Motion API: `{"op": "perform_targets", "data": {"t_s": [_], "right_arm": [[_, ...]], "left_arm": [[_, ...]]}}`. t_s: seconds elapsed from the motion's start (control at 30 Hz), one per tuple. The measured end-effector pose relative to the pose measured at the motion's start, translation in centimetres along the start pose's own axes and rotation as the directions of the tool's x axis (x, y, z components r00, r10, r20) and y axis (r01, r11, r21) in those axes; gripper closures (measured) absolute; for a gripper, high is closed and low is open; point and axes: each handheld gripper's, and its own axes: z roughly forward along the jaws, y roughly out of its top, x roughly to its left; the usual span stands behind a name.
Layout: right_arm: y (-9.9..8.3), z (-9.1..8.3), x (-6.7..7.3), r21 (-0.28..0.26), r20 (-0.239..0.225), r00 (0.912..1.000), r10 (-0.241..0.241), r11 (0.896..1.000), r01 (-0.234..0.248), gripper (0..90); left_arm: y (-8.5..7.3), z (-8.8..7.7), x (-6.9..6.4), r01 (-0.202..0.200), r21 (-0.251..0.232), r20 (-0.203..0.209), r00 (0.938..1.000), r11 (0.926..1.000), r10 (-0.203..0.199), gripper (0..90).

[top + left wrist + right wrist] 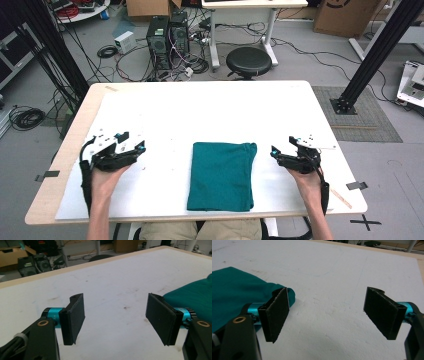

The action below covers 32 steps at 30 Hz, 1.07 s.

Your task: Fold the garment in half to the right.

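Cloth: folded teal fabric rectangle (222, 176) lies flat on our white desk (210, 110), between both tools.
Left tool (141, 146): spread, empty.
Right tool (274, 151): spread, empty.
Risk: we judge a one-layer pinch would unfold it.

The high view looks forward and down over the whole white table (200, 105). Both gripper views sit low and close, sharing the folded teal cloth (221, 175).

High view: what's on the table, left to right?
Left gripper, black with blue accents, jaws open → folded teal cloth lying flat mid-table → right gripper, black with blue accents, jaws open. All on the white table; neither gripper touches the cloth.
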Motion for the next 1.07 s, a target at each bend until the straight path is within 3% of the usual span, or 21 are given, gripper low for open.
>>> {"op": "perform_targets", "data": {"t_s": [0.27,0.57,0.83,1.07], "right_arm": [[-0.2,-0.1,-0.2,0.007,-0.002,1.0,0.002,1.0,-0.002,21.0],[-0.1,0.0,0.1,0.013,-0.013,0.9999,0.01,1.0,-0.009,21.0],[0.2,0.2,0.7,0.012,-0.032,0.9994,0.015,1.0,-0.015,21.0],[0.3,0.1,1.1,0.004,-0.05,0.9985,0.023,1.0,-0.023,21.1]], "left_arm": [[-0.9,-2.5,2.2,0.038,-0.012,-0.05,0.998,0.9992,-0.039,31.5],[-1.5,-3.0,2.5,0.045,-0.013,-0.068,0.9966,0.9989,-0.046,31.5],[-2.0,-2.8,2.1,0.023,0.015,-0.036,0.9991,0.9996,-0.023,31.5],[-2.3,-3.3,2.1,0.026,0.002,0.0,0.9997,0.9997,-0.026,31.5]]}}
